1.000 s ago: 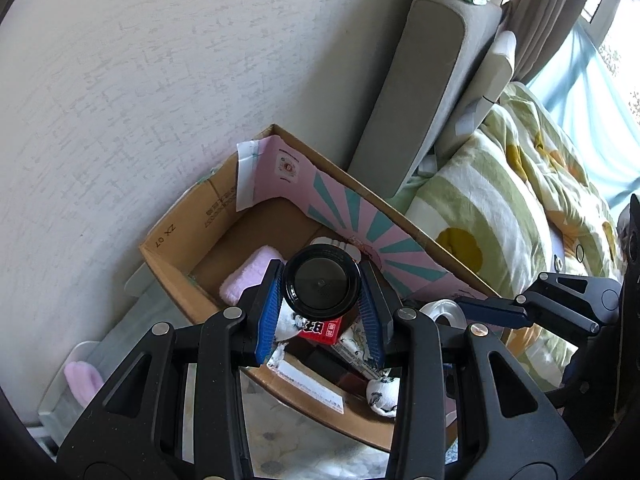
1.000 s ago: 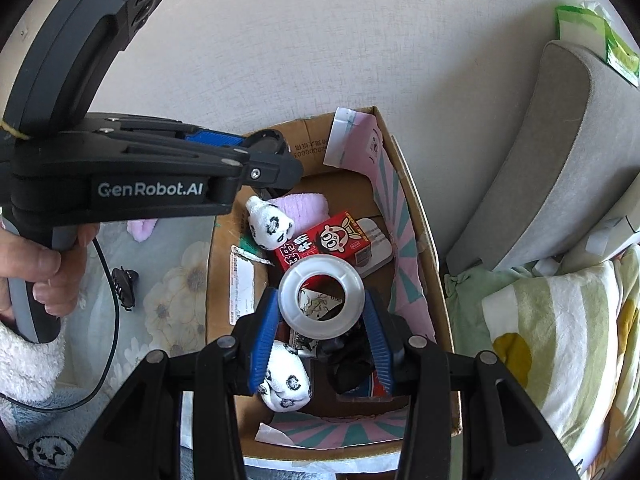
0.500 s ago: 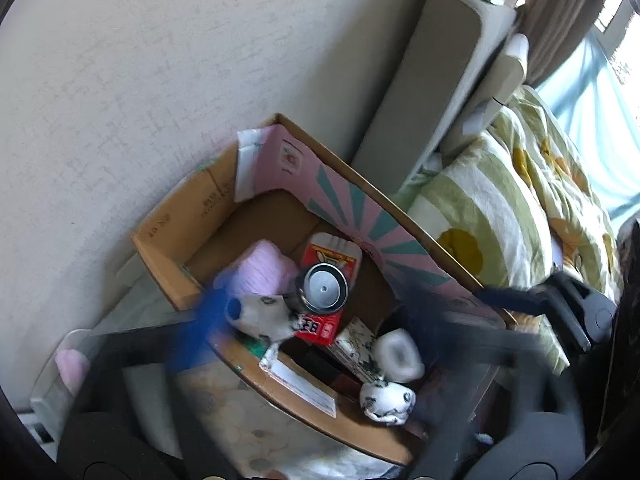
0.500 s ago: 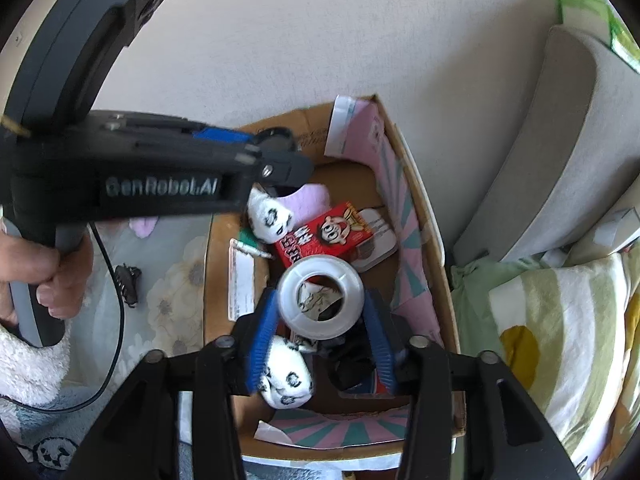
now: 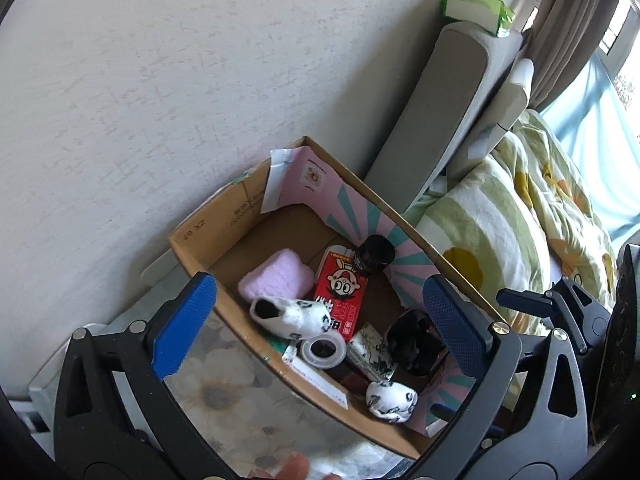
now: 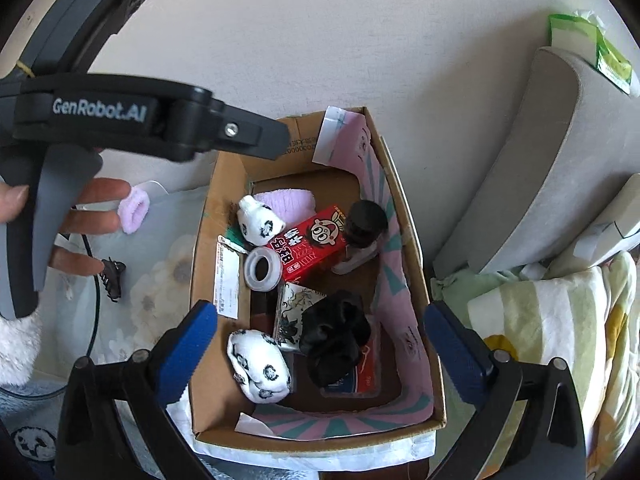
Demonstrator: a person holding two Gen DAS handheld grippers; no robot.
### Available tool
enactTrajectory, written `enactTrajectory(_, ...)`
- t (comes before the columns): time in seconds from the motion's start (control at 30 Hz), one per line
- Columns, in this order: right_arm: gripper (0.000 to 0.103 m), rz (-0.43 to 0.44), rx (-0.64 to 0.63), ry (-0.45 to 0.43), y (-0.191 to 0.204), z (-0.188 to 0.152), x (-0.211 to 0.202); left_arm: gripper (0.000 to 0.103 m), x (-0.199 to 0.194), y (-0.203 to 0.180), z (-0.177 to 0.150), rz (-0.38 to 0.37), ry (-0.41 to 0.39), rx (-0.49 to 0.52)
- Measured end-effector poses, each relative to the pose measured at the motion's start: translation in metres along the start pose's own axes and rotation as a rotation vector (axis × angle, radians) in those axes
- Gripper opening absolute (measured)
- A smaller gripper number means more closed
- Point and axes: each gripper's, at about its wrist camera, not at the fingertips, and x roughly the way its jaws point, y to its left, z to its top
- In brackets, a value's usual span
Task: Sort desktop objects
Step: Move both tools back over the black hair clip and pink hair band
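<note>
A cardboard box (image 5: 208, 222) (image 6: 412, 240) stands against the wall and holds the sorted items. Inside lie a black-capped bottle (image 5: 374, 254) (image 6: 362, 224), a tape roll (image 5: 323, 349) (image 6: 262, 266), a red carton (image 5: 340, 286) (image 6: 310, 242), panda socks (image 5: 290, 316) (image 6: 258, 364), a pink towel (image 5: 276, 278) and a black cloth (image 6: 336, 340). My left gripper (image 5: 316, 320) is open and empty above the box; its body shows in the right wrist view (image 6: 152, 120). My right gripper (image 6: 320, 344) is open and empty above the box.
A black hair clip (image 6: 112, 274) and a pink scrunchie (image 6: 134, 208) lie on the floral tabletop (image 6: 160, 264) left of the box. A grey headboard (image 5: 440, 120) with a green tissue box (image 5: 476, 10) and a bed (image 5: 520, 220) are to the right.
Both grippers opened. The left let go of the black-capped bottle and the right let go of the tape roll; both now lie in the box.
</note>
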Motion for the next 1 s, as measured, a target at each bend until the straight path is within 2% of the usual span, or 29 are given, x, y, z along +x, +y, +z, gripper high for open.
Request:
enactTrajectory(0.33,0.103,-0.025,-0.015,-0.024,0.01,-0.007,-0.012,0.103,-0.025,0.002,-0.013,0.005,-0.022,0.014)
enactTrajectory(0.53,0.103,-0.03,-0.013,-0.058,0.018,-0.005,-0.019,0.103,-0.049,0.011,-0.025,-0.031,-0.048,0.0)
enactTrajectory(0.83,0.103,-0.003,-0.054,-0.117,0.043,0.012,-0.027,0.103,-0.091,0.046,-0.043,-0.004,-0.116,-0.053)
enactTrajectory(1.0,0.103,0.038,-0.096,-0.135,0.062,0.027,-0.027,0.103,-0.117,0.077,-0.061,0.04,-0.16,-0.112)
